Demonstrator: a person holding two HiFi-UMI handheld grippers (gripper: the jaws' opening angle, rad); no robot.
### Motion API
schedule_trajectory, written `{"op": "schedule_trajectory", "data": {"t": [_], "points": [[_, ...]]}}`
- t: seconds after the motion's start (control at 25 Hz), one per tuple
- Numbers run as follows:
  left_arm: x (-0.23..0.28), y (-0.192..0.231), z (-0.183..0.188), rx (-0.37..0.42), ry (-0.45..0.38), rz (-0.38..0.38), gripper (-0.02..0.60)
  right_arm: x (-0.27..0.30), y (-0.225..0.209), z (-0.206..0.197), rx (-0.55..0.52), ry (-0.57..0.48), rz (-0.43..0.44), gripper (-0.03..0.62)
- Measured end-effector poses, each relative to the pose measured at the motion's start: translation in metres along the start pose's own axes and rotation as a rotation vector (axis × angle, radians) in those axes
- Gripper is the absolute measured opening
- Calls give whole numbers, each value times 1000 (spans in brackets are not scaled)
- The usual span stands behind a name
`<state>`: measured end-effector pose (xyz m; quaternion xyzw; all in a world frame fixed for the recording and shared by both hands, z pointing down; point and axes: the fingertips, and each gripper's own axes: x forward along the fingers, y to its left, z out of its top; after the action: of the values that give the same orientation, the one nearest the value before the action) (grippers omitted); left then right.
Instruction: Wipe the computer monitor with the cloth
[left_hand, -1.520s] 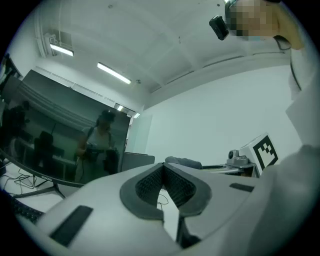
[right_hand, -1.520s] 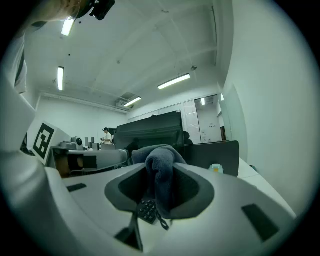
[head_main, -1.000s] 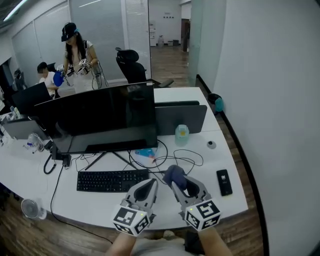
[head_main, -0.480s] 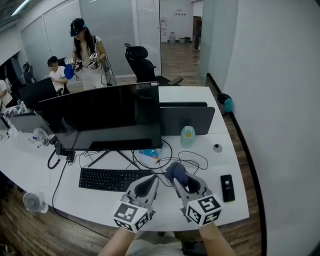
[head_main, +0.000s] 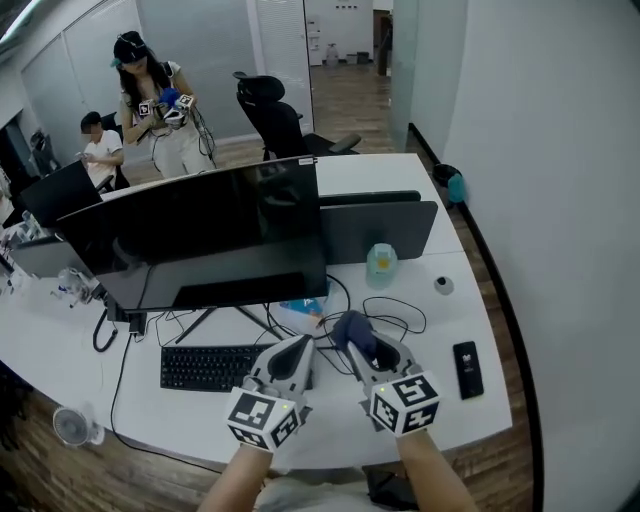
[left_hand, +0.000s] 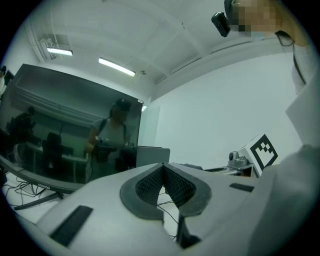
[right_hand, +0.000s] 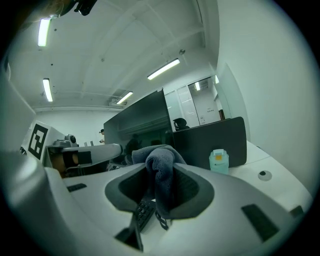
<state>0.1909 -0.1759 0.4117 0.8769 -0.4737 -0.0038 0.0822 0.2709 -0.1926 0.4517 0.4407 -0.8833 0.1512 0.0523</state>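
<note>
The left gripper (head_main: 296, 352) is hanging low over the near side of the bench (head_main: 470, 310), its jaws pressed together on nothing. Just beside it, the right gripper (head_main: 362, 352) is pinching the dark blue cloth (head_main: 350, 330), which is bunching up above the jaw tips.

Compared with 1 second ago, both grippers are sitting slightly further in over the bench. The left one is now covering the right end of the keyboard (head_main: 215, 367). The hold on the cloth is looking the same. I judge that the approach is only beginning and no wiping is under way yet.

Beyond the grippers, loose cables (head_main: 388, 312) are trailing across the bench, with a phone (head_main: 468, 369) off to the right and a pale green bottle (head_main: 380, 265) further back. The monitor (head_main: 200, 235) is standing behind the keyboard, dark, upright and well apart from the cloth. Far behind it, 2 people are occupying another desk near an office chair (head_main: 275, 115).
</note>
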Motion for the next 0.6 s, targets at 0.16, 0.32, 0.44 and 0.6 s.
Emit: {"op": "schedule_trajectory", "data": {"t": [0.16,0.32,0.44,0.6], "points": [[14,12,-13,-23,38,-24,8,20,-8,-8,17,34,-27,127],[29,22,-23,-43,59,-43,8,43,-22,-17,16,74,-51,128],[39,29,-29,-52,69,-52,8,56,-31,-25,15,106,-66,129],[51,40,-38,-53,88,-67,8,71,-41,-35,20,144,-75,129]]}}
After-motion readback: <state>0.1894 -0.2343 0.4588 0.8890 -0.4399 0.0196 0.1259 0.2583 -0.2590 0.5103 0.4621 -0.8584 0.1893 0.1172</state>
